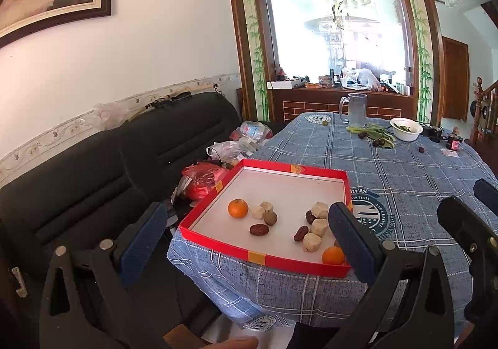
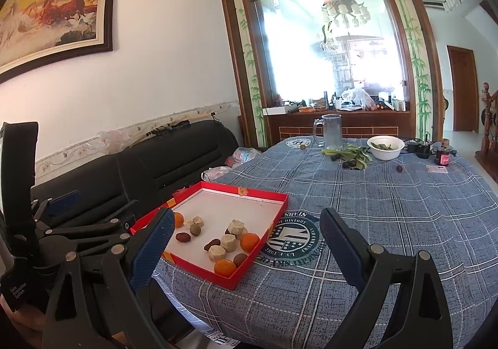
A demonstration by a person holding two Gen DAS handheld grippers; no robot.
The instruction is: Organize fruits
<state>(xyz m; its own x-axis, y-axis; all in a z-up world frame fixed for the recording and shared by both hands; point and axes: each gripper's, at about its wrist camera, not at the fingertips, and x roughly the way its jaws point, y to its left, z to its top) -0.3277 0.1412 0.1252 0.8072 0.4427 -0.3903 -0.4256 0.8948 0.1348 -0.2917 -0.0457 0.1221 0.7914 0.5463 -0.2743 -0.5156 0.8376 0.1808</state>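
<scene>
A shallow red box (image 1: 218, 244) with a white floor sits at the table's near left corner; it also shows in the right wrist view (image 2: 249, 269). In it lie oranges (image 1: 238, 208) (image 2: 225, 267), dark red dates (image 1: 258, 229) (image 2: 183, 236), pale cut chunks (image 1: 311, 241) (image 2: 228, 242) and brownish round fruits (image 1: 270, 218) (image 2: 239, 259). My left gripper (image 1: 249, 243) is open and empty, held in front of the box. My right gripper (image 2: 249, 246) is open and empty, above the box's near right corner.
The table wears a blue checked cloth (image 2: 389, 224). At its far end stand a glass mug (image 2: 331, 130), a white bowl (image 2: 385, 147), green leaves with dark fruits (image 2: 351, 156) and a small bottle (image 2: 442, 156). A black sofa (image 1: 93, 178) with bags is to the left.
</scene>
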